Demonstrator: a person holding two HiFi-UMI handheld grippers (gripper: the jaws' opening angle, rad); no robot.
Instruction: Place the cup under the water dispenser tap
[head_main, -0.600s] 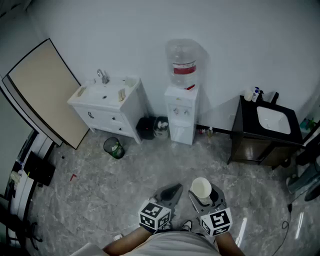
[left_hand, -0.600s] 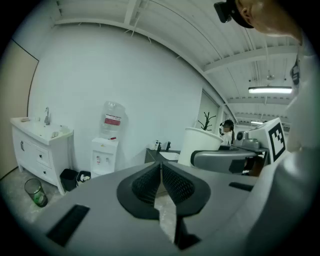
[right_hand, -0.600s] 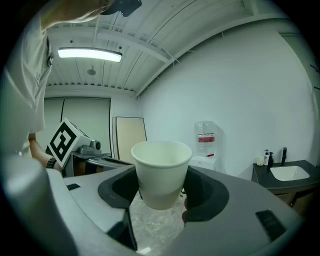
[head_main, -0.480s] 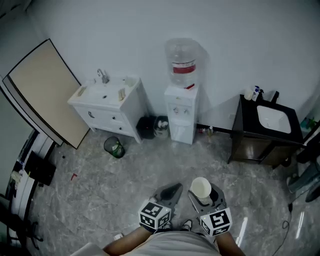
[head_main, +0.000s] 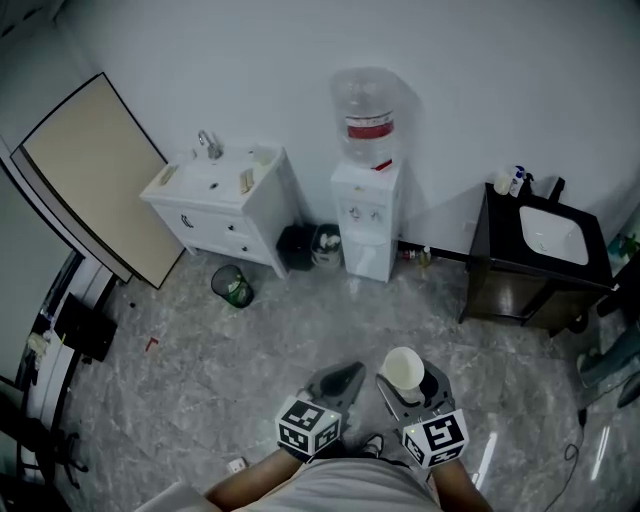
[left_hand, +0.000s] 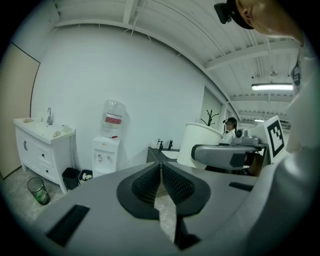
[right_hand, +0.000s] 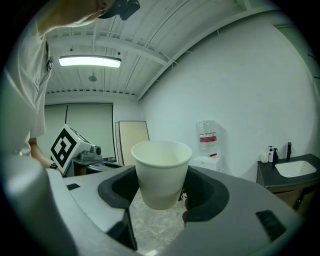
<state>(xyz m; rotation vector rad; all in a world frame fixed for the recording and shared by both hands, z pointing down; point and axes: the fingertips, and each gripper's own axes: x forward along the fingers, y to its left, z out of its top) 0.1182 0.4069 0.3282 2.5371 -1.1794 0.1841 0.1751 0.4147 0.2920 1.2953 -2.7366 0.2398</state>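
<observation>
A white paper cup (head_main: 403, 370) (right_hand: 160, 171) stands upright and empty between the jaws of my right gripper (head_main: 407, 385) (right_hand: 159, 192), which is shut on it. Beside it, my left gripper (head_main: 340, 386) (left_hand: 160, 172) is shut with nothing in it. The white water dispenser (head_main: 366, 217) (left_hand: 105, 156) (right_hand: 205, 161), with a clear bottle on top, stands against the far wall, well ahead of both grippers. Its taps are small red and blue marks on its front. The cup also shows in the left gripper view (left_hand: 200, 145).
A white sink cabinet (head_main: 222, 205) stands left of the dispenser, a black one (head_main: 540, 262) to the right. A green-lined bin (head_main: 232, 286) and dark bins (head_main: 308, 247) sit on the marble floor. A large board (head_main: 90, 180) leans at the left.
The view has crept a little toward the dispenser. Both grippers keep their hold and stance, the cup still in the right one.
</observation>
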